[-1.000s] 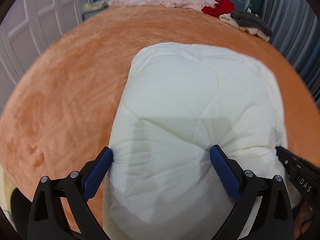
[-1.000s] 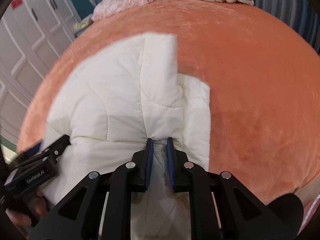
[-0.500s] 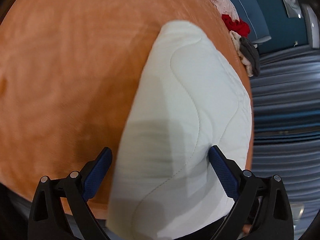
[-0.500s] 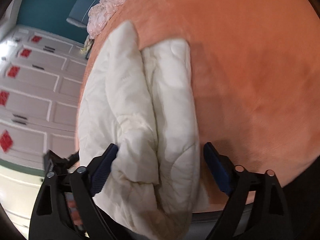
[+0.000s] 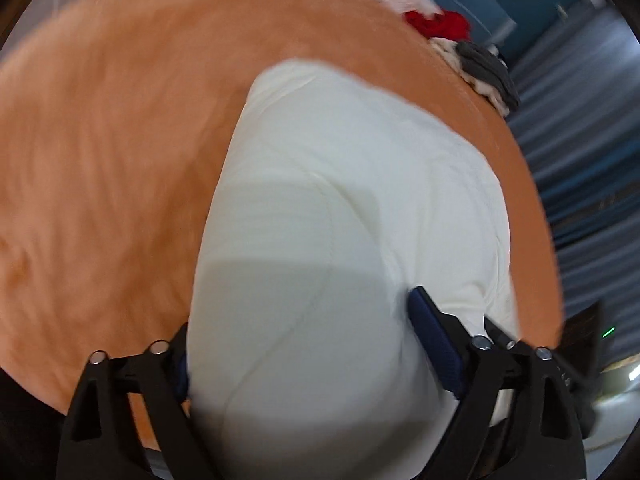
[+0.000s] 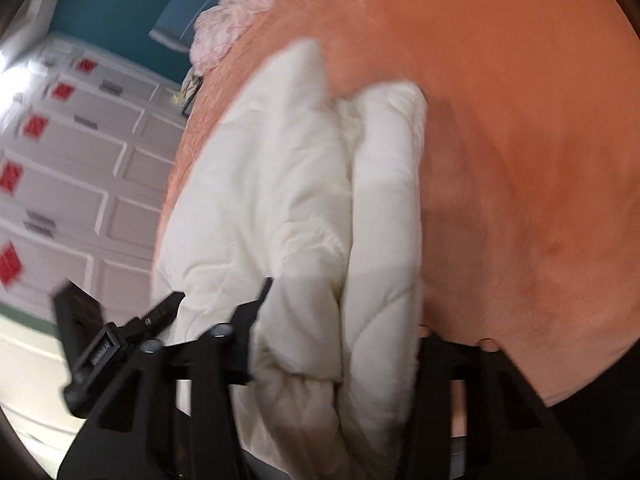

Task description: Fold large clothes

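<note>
Covering most of both views: broad orange plush bed surface (image 5: 112, 152), carrying the task's item and spare laundry. Lying on it toward the near edge: bulky cream quilted padded garment (image 5: 352, 208), already gathered into a thick, narrow bundle; from the right wrist view, seen as two stacked rolls with a seam between and a loose gathered end hanging near the camera. Judged well advanced: main folds made, bundle compact; remaining work appears to be tucking the loose end, squaring the edges and setting the bundle down flat. Piled at the far edge, well apart from the bundle: crumpled pale pink fabric (image 6: 236, 20), small red cloth (image 5: 438, 24), grey and off-white knit items (image 5: 486, 70); none folded, so likely still to be done. Left gripper (image 5: 304, 344): fingers spread wide, straddling the near end of the bundle, blue pads against its sides, no firm pinch evident. Right gripper (image 6: 340, 344): likewise spread wide around the bundle's end, cloth bulging between the fingers. Noted: heavy motion blur in both views, fine detail unreliable.
</note>
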Action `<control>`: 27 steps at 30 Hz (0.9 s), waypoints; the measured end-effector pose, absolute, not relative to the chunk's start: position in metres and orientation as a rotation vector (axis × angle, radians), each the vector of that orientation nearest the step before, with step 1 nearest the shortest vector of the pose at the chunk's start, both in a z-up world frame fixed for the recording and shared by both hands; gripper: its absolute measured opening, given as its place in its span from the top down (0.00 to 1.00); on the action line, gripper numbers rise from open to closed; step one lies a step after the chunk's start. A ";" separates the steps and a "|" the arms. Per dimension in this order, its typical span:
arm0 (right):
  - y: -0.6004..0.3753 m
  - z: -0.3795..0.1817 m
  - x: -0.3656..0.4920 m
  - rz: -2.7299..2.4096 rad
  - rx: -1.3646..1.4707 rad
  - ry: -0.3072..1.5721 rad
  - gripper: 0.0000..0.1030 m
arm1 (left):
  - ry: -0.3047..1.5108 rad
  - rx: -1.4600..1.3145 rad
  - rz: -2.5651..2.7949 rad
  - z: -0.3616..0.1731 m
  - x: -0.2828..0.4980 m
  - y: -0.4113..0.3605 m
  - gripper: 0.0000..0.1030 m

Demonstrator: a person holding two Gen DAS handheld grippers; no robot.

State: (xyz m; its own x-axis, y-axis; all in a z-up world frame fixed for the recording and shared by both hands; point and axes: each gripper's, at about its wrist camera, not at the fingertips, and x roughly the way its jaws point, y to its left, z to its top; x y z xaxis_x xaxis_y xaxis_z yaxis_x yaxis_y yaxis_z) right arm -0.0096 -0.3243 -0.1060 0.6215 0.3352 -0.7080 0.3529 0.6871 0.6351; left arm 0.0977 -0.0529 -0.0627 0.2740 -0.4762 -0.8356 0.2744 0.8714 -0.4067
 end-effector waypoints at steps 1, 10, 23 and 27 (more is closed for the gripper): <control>-0.322 -0.097 -0.010 -0.024 0.798 0.925 0.67 | 1.170 -0.166 -0.510 -0.055 0.097 -0.055 0.23; -0.299 -0.009 -0.016 -0.069 0.523 0.786 0.74 | 0.966 -0.008 -0.536 0.024 0.081 -0.066 0.37; -0.300 0.083 -0.019 -0.053 0.425 0.580 0.74 | 0.706 0.012 -0.594 0.128 0.085 -0.071 0.38; -0.298 0.113 -0.005 -0.044 0.382 0.524 0.74 | 0.639 0.000 -0.613 0.153 0.097 -0.071 0.38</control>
